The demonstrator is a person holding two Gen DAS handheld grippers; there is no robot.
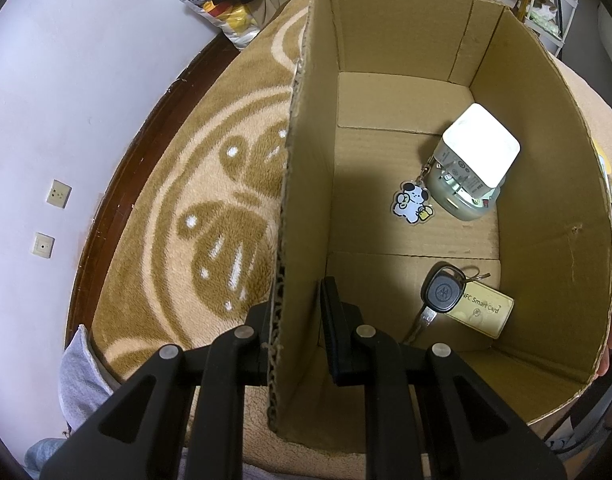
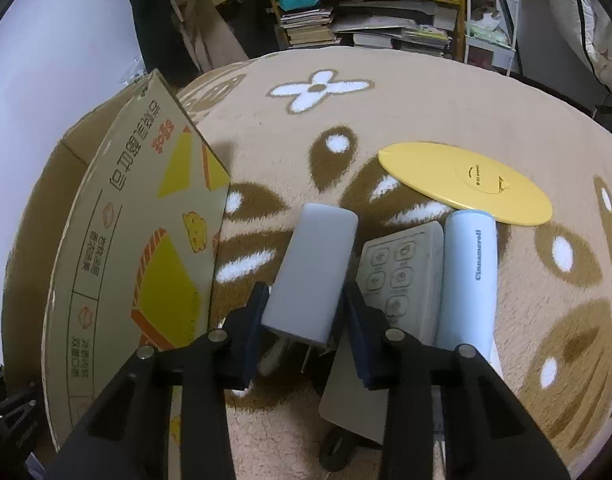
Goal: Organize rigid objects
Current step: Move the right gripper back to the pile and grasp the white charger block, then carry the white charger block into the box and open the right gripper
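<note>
In the left wrist view my left gripper [image 1: 298, 320] straddles the left wall of an open cardboard box [image 1: 306, 184], one finger outside and one inside, pinching it. Inside lie a white travel adapter [image 1: 472, 164], a dog keychain charm [image 1: 412, 202], a car key [image 1: 440, 294] and an NFC card [image 1: 480, 310]. In the right wrist view my right gripper [image 2: 304, 312] is shut on a grey power bank [image 2: 314, 272], held off the rug next to the box [image 2: 138, 240]. A grey remote [image 2: 402, 276] and a light blue cylinder [image 2: 468, 276] lie to its right.
A yellow disc [image 2: 466, 182] lies on the tan patterned rug [image 2: 426, 100] beyond the remote. A grey flat object [image 2: 354, 400] lies under the right gripper. Shelves with stacked books [image 2: 386, 28] stand behind. A white wall [image 1: 66, 80] with sockets is left of the box.
</note>
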